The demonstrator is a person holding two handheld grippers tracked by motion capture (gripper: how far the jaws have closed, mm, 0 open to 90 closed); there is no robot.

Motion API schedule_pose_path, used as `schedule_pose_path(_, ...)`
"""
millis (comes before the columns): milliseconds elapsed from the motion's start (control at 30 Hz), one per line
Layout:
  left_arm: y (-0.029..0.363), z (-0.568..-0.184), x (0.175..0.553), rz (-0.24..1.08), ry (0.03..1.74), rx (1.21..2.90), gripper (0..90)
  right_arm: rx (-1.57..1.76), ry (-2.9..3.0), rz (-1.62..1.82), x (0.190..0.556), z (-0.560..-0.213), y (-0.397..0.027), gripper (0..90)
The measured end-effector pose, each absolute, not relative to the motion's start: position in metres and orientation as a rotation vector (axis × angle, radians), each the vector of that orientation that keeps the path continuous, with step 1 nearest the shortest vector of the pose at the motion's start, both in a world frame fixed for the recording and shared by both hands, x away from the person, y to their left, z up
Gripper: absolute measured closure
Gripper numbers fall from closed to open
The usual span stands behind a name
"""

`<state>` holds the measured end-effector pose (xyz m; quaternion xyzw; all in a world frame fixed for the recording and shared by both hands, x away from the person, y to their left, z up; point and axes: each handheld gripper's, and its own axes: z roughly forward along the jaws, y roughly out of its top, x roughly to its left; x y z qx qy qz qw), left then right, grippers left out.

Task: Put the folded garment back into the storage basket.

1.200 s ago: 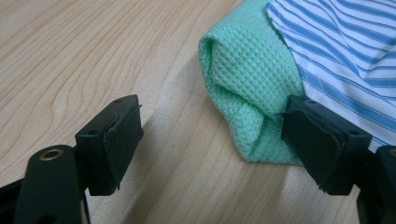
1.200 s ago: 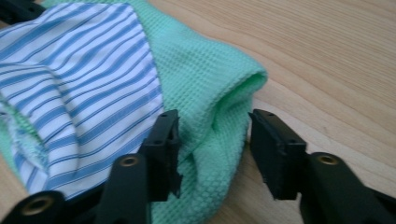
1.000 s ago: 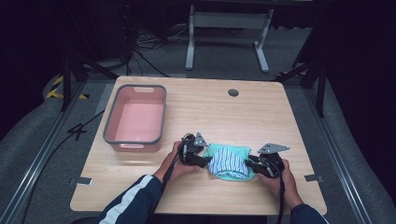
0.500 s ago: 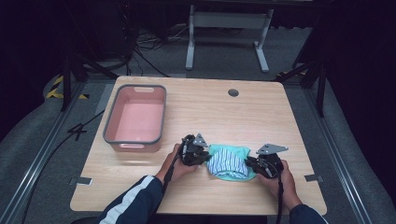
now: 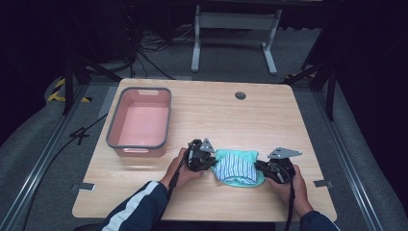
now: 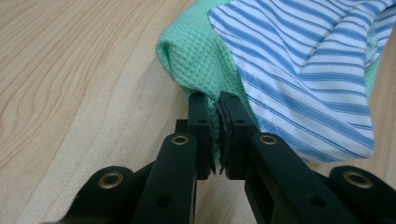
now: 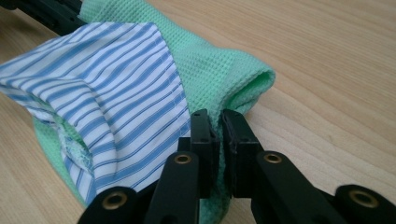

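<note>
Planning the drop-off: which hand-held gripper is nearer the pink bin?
Left. The left hand-held gripper grips the green cloth just right of the bin; the right hand-held gripper holds the cloth's far side.

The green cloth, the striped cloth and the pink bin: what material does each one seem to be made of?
Green cloth: likely cotton or microfibre, matte, with a waffle weave of small raised squares. Striped cloth: thin smooth woven fabric like shirting, blue lines on white, with a stitched hem. Pink bin: probably moulded plastic, with smooth walls, rounded corners and a grey rim. Both grippers are shut on the green cloth.
</note>
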<state>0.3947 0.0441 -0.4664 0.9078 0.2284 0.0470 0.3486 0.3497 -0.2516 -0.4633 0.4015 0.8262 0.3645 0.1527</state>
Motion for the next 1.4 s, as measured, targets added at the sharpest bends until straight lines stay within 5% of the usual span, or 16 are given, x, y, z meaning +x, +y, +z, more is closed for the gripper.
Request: schedule_pose_path(1400, 0.047, -0.399, 0.415, 0.233, 0.553, 2.349, 85.2, 1.164, 2.299, 1.146, 0.372, -0.408, -0.246, 84.4)
